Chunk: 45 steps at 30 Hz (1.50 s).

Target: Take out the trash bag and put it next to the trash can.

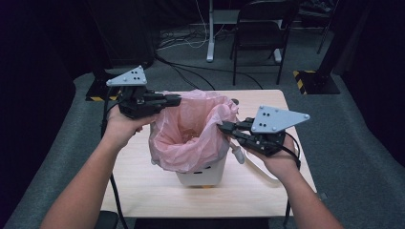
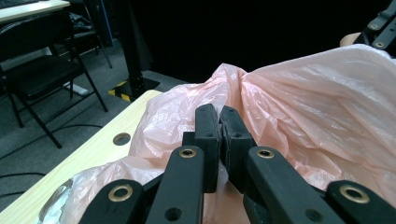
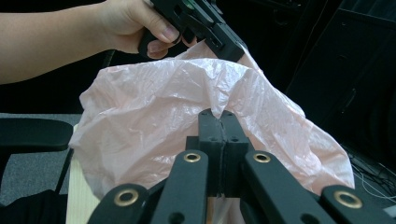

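On the table [image 1: 143,191], I have the left gripper [image 1: 175,100] and right gripper [image 1: 223,127] pinching opposite rims of the pink bag [image 1: 186,138], jaws pressed together, mouth stretched between them.

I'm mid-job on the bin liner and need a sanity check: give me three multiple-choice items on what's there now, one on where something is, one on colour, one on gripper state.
1. Where does the white bin stand?
A. On the floor
B. On the wooden table
C. On the chair

2. What colour is the plastic bag lining it?
A. Blue
B. Black
C. Pink

3. How do the two grippers stand?
A. Both shut on the bag's rim
B. Both wide open above it
C. One open, one shut

Answers: 1 B, the bin sits on the light tabletop. 2 C, the film is translucent pink. 3 A, the left gripper and the right gripper each pinch bag film between closed jaws.
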### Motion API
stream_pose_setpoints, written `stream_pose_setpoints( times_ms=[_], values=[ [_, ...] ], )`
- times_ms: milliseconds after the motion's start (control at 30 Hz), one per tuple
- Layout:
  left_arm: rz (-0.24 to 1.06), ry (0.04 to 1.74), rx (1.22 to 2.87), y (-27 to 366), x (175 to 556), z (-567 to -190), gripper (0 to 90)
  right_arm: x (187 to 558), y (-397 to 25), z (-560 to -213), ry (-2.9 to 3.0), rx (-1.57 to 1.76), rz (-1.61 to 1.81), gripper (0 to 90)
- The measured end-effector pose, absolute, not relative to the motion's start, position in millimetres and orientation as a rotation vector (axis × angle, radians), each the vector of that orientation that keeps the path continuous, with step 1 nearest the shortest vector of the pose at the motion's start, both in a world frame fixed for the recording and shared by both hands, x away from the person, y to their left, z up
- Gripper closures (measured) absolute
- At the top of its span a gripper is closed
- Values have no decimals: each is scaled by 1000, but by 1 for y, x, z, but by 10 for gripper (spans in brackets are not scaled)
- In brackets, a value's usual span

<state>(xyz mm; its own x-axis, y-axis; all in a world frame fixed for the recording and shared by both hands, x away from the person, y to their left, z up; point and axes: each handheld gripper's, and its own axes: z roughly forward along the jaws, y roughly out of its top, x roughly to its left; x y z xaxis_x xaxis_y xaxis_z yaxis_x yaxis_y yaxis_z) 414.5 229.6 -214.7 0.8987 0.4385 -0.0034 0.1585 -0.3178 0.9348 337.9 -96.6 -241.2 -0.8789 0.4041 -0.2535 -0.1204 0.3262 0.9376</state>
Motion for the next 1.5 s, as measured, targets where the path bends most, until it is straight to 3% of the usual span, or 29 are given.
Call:
stream_pose_setpoints(
  times_ms=[1500],
  values=[
    [192,461,1853,239,425,-227,873,406,-22,-238,2319,197,1543,900]
  ],
)
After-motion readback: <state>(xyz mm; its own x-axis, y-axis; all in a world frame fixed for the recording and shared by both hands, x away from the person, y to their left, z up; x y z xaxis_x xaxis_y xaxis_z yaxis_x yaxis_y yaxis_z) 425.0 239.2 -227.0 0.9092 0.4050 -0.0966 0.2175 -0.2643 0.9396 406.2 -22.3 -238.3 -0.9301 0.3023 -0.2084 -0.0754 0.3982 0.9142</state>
